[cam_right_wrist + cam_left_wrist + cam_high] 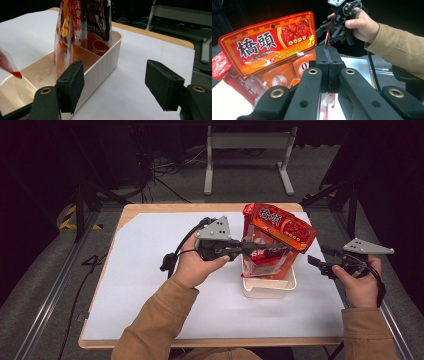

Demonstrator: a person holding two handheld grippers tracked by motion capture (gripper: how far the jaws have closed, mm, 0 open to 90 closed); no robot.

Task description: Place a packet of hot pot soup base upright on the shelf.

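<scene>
The glossy red-and-orange foil snack pouch stands tilted in the cream plastic divided bin at mid-table; light, crinkly and slippery, it is probably best pinched at a flat sealed edge. The left gripper is clamped on a thin red-and-clear packet edge beside the pouch; the right gripper waits wide apart, right of the bin.

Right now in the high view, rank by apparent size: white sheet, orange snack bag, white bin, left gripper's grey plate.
1. white sheet
2. orange snack bag
3. white bin, close to the bag and partly hidden, so unsure
4. grey plate
</scene>
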